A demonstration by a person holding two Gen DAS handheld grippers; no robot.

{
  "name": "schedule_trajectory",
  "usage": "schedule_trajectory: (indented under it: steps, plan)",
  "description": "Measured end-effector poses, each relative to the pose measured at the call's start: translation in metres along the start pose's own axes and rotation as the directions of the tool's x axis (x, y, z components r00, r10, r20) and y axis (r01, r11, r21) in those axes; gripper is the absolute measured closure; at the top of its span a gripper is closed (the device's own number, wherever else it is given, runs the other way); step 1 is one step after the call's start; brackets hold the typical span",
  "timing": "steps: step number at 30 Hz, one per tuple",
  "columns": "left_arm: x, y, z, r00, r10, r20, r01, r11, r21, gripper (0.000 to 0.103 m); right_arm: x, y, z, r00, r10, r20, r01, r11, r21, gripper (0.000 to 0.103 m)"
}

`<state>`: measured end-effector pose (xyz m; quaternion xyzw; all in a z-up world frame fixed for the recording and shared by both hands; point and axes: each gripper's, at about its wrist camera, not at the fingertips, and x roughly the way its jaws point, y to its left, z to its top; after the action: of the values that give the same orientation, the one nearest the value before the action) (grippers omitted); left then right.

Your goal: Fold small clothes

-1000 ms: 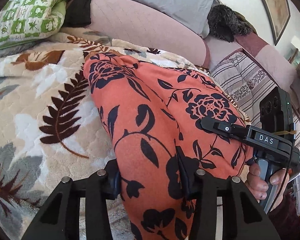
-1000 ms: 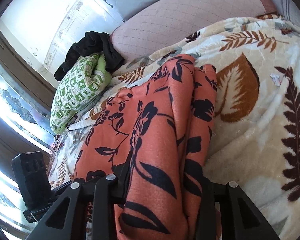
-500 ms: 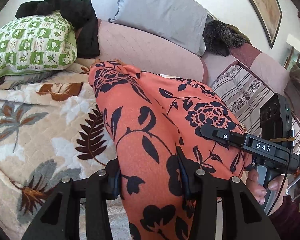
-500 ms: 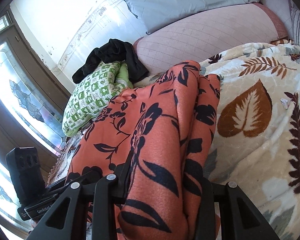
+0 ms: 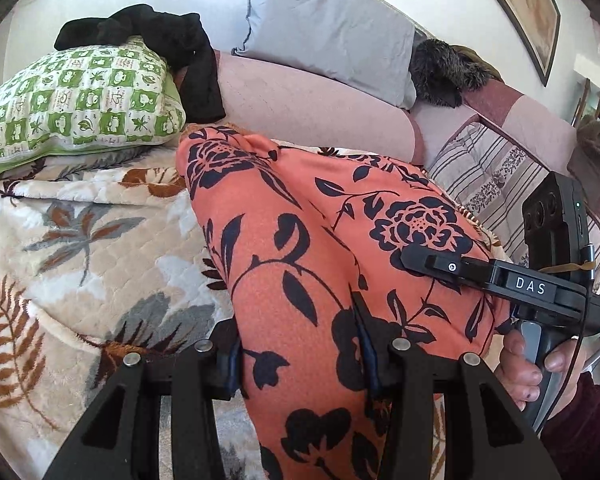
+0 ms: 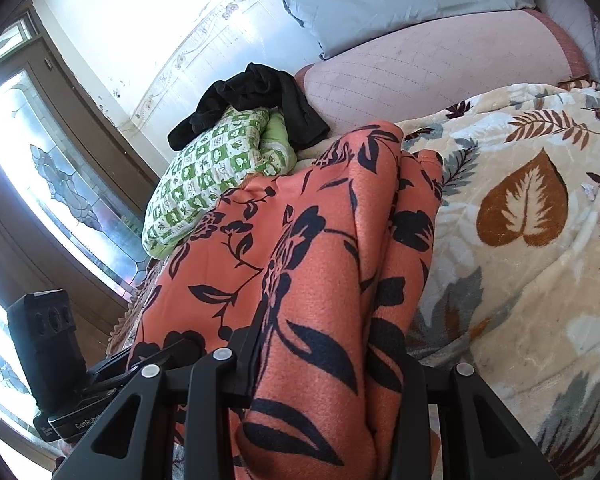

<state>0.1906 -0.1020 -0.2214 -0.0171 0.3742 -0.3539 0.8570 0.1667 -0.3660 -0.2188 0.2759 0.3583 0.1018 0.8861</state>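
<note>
An orange floral garment is clamped by the left gripper and the right gripper above a leaf-patterned blanket.

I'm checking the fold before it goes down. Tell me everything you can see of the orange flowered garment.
The orange garment is fleecy-looking cloth printed with dark flowers and leaves. It is bunched lengthwise into thick folds. The left gripper and the right gripper each clamp its near end; its far end reaches toward the green pillow, above the leaf-print blanket.
</note>
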Motion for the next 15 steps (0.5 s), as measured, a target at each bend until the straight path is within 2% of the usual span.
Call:
schedule_trajectory:
  steps: [15]
  plan:
    - [-0.028,0.020,-0.024,0.998,0.061,-0.010,-0.061,0.998,-0.001,0.056,0.010,0.025,-0.038,1.000,0.007,-0.019,-0.006,0.999,0.041,0.066]
